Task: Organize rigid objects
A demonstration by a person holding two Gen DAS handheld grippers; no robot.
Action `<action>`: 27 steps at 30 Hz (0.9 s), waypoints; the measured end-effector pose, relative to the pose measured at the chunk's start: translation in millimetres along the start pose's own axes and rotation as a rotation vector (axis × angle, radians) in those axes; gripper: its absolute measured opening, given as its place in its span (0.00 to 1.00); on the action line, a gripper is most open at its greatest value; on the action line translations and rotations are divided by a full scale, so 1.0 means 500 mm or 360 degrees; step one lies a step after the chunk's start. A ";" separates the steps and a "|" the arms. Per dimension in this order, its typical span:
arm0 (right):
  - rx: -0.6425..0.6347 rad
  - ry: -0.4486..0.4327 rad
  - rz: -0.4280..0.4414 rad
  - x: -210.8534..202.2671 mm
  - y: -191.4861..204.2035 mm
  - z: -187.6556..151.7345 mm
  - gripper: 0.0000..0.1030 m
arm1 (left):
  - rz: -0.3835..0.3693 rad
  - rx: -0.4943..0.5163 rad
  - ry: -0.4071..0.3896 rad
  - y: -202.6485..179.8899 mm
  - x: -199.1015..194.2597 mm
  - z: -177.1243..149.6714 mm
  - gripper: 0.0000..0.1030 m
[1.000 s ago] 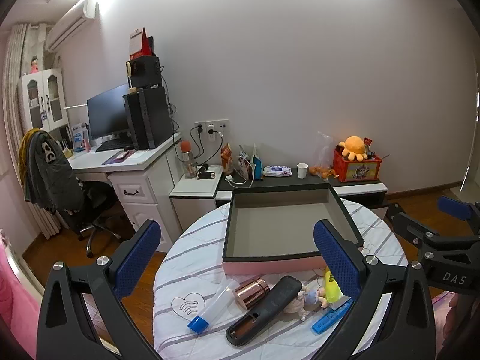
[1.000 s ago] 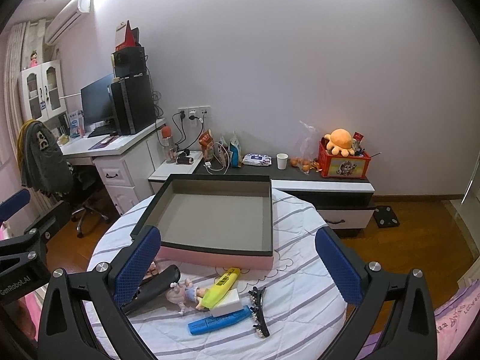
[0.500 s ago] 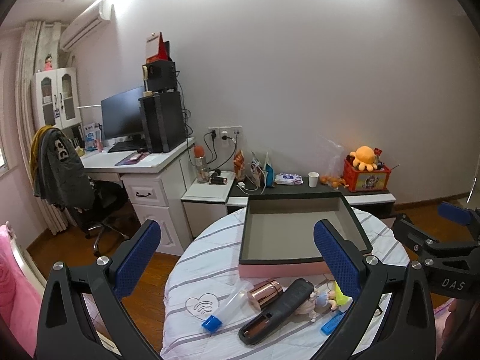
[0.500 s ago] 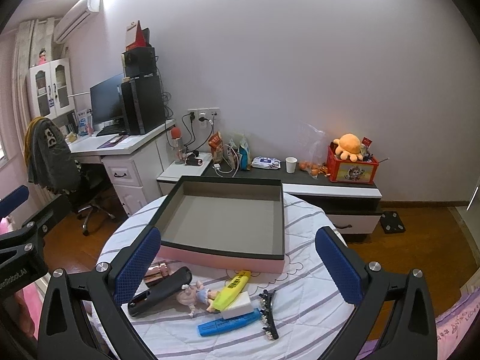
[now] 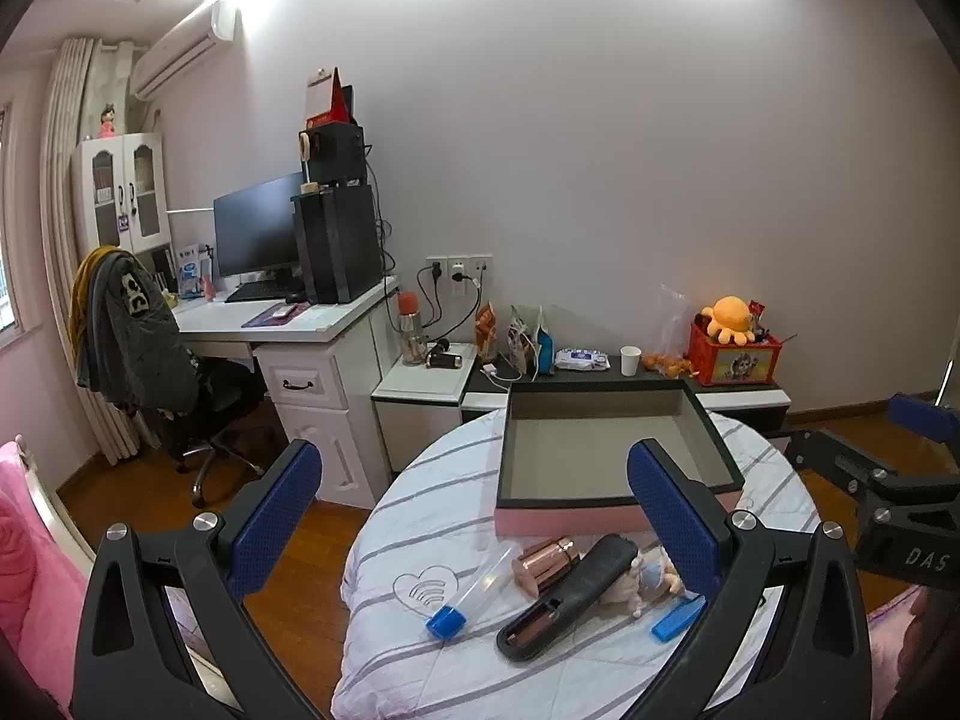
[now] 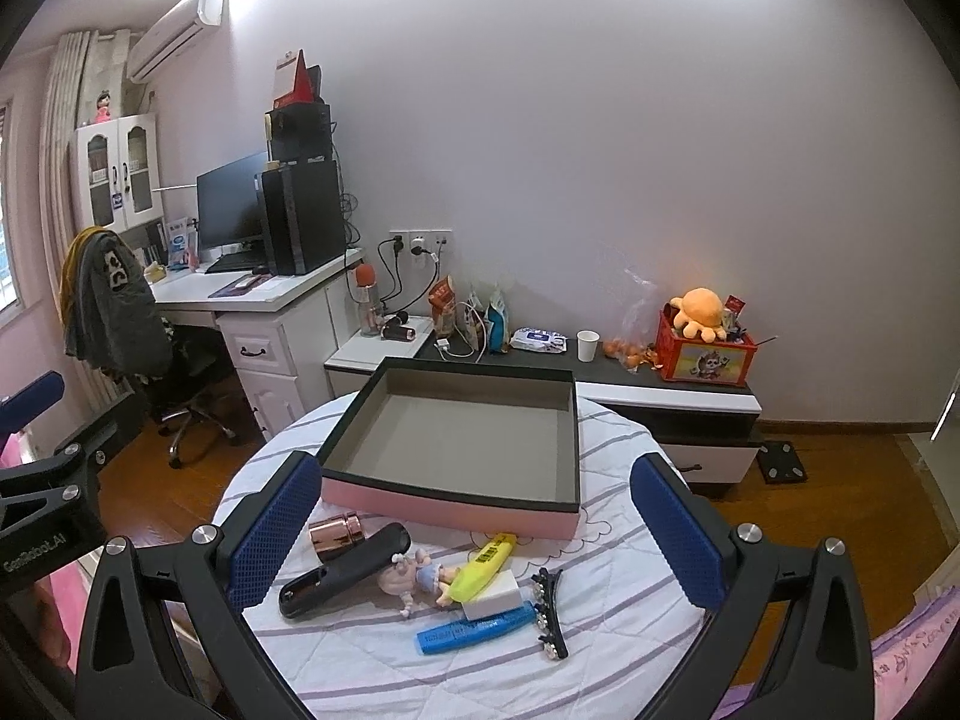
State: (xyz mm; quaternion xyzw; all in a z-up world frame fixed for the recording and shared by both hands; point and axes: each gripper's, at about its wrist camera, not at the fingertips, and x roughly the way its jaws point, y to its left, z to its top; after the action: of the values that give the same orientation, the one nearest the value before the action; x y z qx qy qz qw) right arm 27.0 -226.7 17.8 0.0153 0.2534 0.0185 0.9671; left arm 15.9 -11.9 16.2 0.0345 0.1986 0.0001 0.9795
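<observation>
Both of my tongs hang wide open and empty above the near edge of the round desk [image 6: 612, 438], the left tongs [image 5: 474, 510] and the right tongs [image 6: 474, 528] each holding nothing between their blue pads.

The landmark is the shallow pink-sided tray [image 6: 456, 438], empty, at the far half of the desk. Just in front of it lie the loose things: a copper-coloured cap [image 6: 336, 537], a black case [image 6: 345, 570], a small doll [image 6: 414, 577], a yellow highlighter [image 6: 485, 564] resting on a white eraser [image 6: 493, 596], a blue marker [image 6: 474, 627] and a dark hair clip [image 6: 549, 612].

A clear tube with a blue cap [image 5: 465, 594] shows only in the left view, in front of the tray toward its left corner. There my right finger [image 5: 672, 522] covers the highlighter and most of the doll; the marker's end peeks out below it.

The desk's near rim is cut off by the tong frames in both views. Bare striped cloth stays open left and right of the tray. Behind the tray stands a low sideboard [image 6: 690, 405], its small items hard to make out.
</observation>
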 end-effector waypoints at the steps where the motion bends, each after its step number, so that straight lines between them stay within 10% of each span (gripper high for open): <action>1: 0.0003 0.0003 -0.0002 -0.003 -0.001 -0.003 1.00 | 0.0000 0.0003 0.0004 0.001 -0.002 -0.004 1.00; 27: 0.0094 0.0372 -0.0097 0.128 -0.066 -0.183 1.00 | -0.0055 0.0112 0.0428 0.032 0.171 -0.178 1.00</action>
State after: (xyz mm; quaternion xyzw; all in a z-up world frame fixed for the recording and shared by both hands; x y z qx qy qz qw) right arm 38.7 -255.1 -94.5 0.0337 0.3653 -0.0167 0.9301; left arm 60.2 11.4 -97.7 0.0653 0.3284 -0.0191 0.9421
